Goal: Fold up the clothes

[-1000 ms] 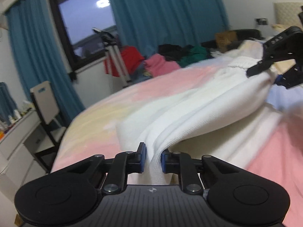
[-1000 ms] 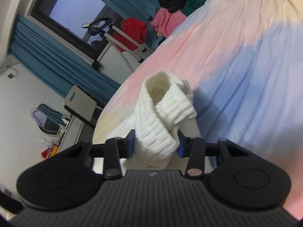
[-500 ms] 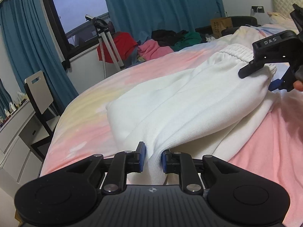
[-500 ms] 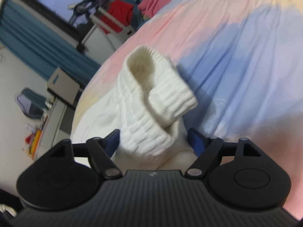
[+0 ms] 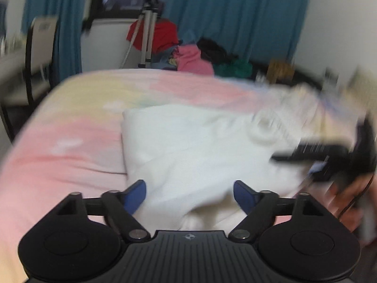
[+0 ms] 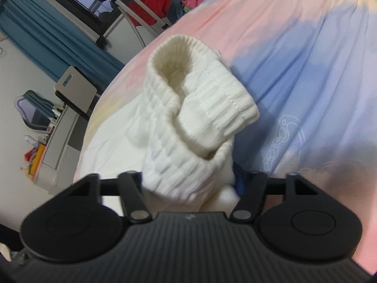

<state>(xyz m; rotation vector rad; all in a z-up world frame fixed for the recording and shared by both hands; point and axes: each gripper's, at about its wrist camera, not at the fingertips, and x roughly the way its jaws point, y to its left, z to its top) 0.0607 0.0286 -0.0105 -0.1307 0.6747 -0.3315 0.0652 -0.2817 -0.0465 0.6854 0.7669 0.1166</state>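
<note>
The pastel bedspread (image 5: 70, 146) is filling most of both views, and the white knit sweater (image 5: 188, 146) is lying across its middle, doubled over. A fold looks just laid, a judgement only. The left gripper (image 5: 189, 194), low in its frame, is standing spread wide and holding nothing, the cloth's edge lying slack between its blue pads (image 5: 135, 194). The right gripper (image 6: 188, 184) is framing the ribbed cuff (image 6: 202, 108) at centre; its tips are hidden, so I cannot tell whether it is gripping. Next probably comes choosing fresh edges for another fold.
</note>
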